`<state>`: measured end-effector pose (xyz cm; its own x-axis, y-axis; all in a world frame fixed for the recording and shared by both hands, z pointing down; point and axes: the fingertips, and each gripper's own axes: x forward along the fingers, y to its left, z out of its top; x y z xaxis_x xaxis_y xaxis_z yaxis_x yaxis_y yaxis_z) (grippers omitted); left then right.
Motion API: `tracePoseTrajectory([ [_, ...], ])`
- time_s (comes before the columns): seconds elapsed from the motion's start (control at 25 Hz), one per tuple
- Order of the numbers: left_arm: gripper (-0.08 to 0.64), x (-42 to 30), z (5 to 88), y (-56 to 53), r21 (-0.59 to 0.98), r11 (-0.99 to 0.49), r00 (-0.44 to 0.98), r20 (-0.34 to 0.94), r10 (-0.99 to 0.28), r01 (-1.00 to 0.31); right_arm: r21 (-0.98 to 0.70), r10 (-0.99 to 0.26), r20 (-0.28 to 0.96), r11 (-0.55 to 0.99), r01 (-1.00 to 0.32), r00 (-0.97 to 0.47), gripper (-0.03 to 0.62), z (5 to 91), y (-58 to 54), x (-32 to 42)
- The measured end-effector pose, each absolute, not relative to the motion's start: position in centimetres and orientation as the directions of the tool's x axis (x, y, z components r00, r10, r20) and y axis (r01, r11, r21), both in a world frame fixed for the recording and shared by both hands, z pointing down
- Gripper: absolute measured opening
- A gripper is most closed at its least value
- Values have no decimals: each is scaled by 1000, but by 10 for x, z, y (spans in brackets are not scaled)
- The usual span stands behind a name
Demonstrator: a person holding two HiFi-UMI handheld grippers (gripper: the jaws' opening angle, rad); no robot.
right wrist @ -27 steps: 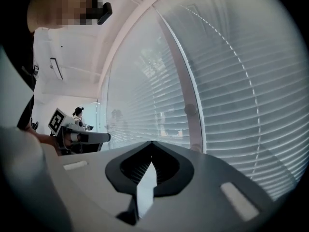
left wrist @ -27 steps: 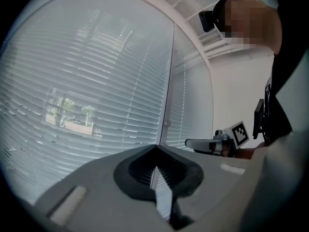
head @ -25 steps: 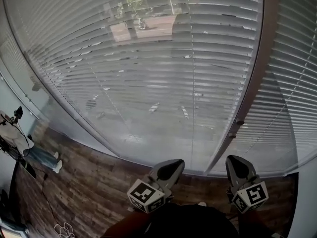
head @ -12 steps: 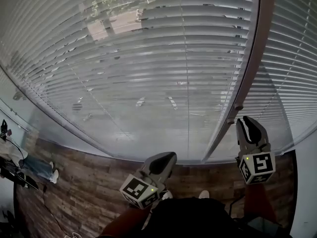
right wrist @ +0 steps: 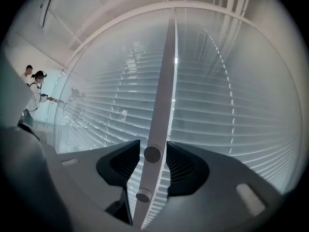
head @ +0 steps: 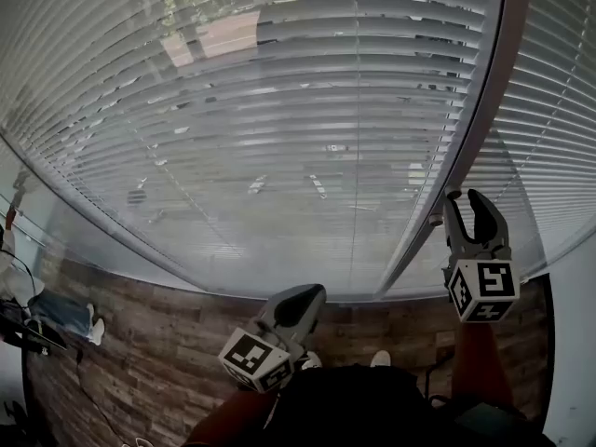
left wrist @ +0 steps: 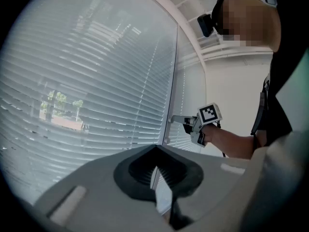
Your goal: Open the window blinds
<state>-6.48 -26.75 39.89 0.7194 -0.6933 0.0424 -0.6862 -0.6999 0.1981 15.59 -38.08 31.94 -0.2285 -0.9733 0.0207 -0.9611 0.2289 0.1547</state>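
White blinds (head: 279, 110) hang with slats (head: 196, 161) running level.

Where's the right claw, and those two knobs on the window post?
upper knob (right wrist: 152, 154): right gripper view, its round face.
lower knob (right wrist: 143, 195): right gripper view, its round face.
right claw (head: 466, 205): head view, midway between fingertips; jaws have just been opening, upper knob between them.

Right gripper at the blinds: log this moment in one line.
right gripper: open, jaws just opening, upper knob on window post between them, untouched | left gripper: shut, empty | blinds: lowered
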Motion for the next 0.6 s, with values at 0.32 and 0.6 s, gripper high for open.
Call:
tracePoseTrajectory([
  [0.32,0,-72,401,-267,199,-693,714,53,-698,-692,134,-979,65,200,-971,-192,184,330,-389,158],
  [0.6,0,-75,401,-268,197,-693,713,52,-699,-694,120,-979,81,196,-973,-187,156,332,-395,157],
])
